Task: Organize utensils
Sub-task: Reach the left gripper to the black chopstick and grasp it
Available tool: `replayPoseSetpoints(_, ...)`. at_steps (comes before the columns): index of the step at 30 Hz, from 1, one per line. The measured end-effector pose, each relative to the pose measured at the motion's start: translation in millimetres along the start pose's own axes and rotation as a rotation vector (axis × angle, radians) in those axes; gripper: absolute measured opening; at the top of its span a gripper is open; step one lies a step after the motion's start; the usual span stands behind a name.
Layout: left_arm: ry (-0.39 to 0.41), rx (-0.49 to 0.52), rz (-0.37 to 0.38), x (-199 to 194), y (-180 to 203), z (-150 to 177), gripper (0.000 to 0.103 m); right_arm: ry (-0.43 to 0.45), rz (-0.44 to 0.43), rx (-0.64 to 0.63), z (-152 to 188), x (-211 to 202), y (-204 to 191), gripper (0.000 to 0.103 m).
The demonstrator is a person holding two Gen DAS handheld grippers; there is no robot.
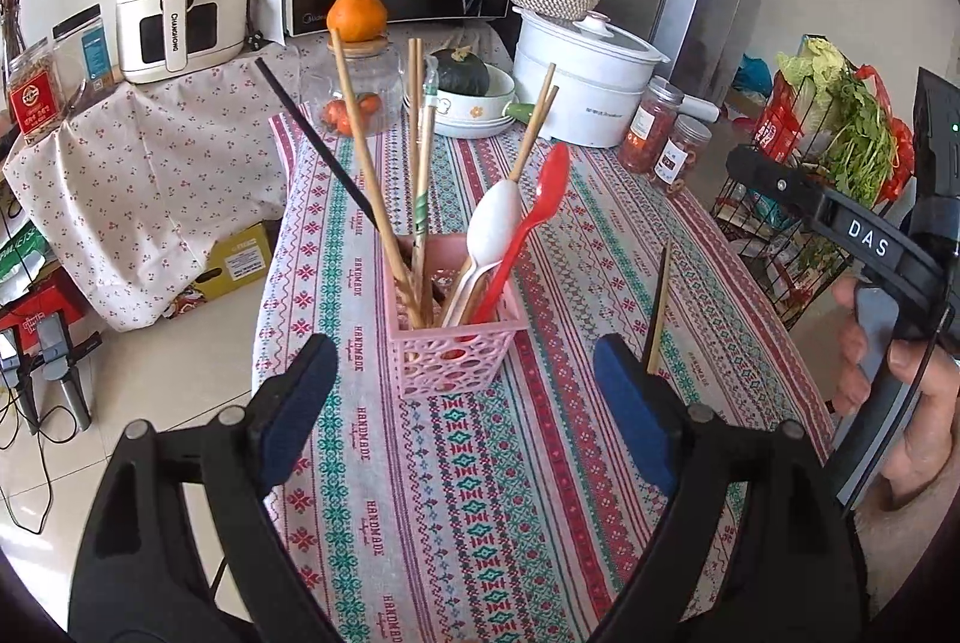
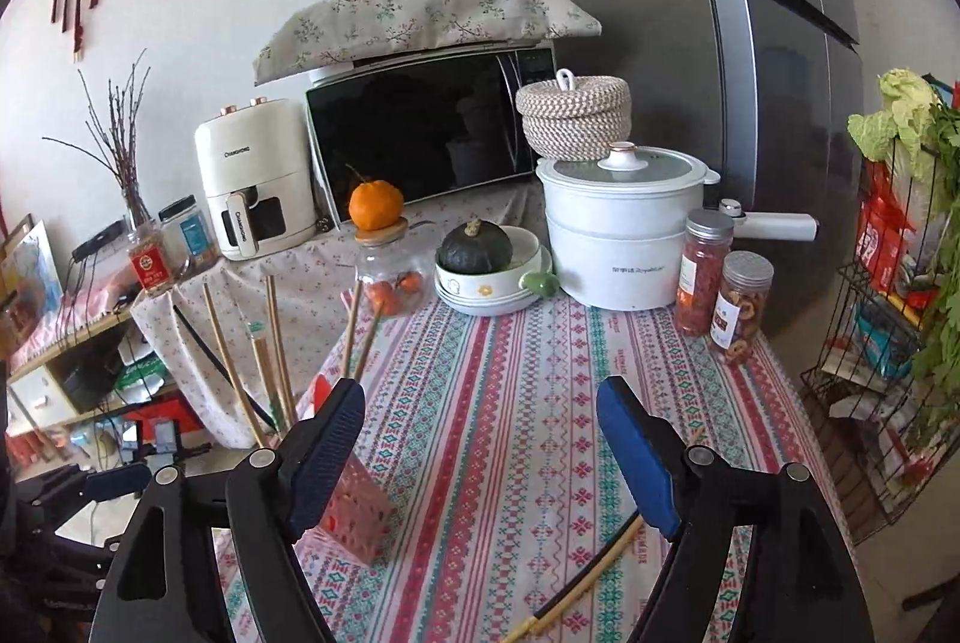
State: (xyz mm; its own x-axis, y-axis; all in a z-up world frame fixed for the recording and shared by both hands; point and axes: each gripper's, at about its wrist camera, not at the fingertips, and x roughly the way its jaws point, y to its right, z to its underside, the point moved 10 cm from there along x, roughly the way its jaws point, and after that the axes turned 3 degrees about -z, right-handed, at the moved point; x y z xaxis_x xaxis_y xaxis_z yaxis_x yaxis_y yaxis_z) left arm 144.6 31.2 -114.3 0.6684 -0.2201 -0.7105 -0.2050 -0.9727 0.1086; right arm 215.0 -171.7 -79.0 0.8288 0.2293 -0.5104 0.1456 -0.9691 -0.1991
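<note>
Left gripper (image 1: 462,403) and right gripper (image 2: 480,439) are both gaping wide, gripping nothing; one chopstick (image 2: 585,580) is lying beside the pink basket (image 1: 450,349).

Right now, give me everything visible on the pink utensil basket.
The pink utensil basket is a small square holder, plastic by the look, with openwork perforated walls and a solid rim. It stands upright on the patterned tablecloth, ahead of the open left gripper, whose jaws do not touch it. It holds several wooden chopsticks, one black chopstick, a white spoon and a red spoon, all leaning outward on the rim. In the right wrist view a jaw hides most of it.
</note>
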Motion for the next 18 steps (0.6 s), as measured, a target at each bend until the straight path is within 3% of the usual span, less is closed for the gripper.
replayPoseSetpoints(4, -0.01, 0.076, -0.007, 7, 30, 4, 0.091, -0.086, 0.046, 0.101, 15, 0, 50, 0.087)
replayPoseSetpoints(10, -0.072, 0.153, 0.011, 27, 75, 12, 0.091, -0.262, 0.123, 0.13, 47, 5, 109, 0.087)
replayPoseSetpoints(18, -0.198, 0.215, 0.02, 75, 134, 20, 0.091, -0.455, 0.127, 0.195, 71, 18, 171, 0.087)
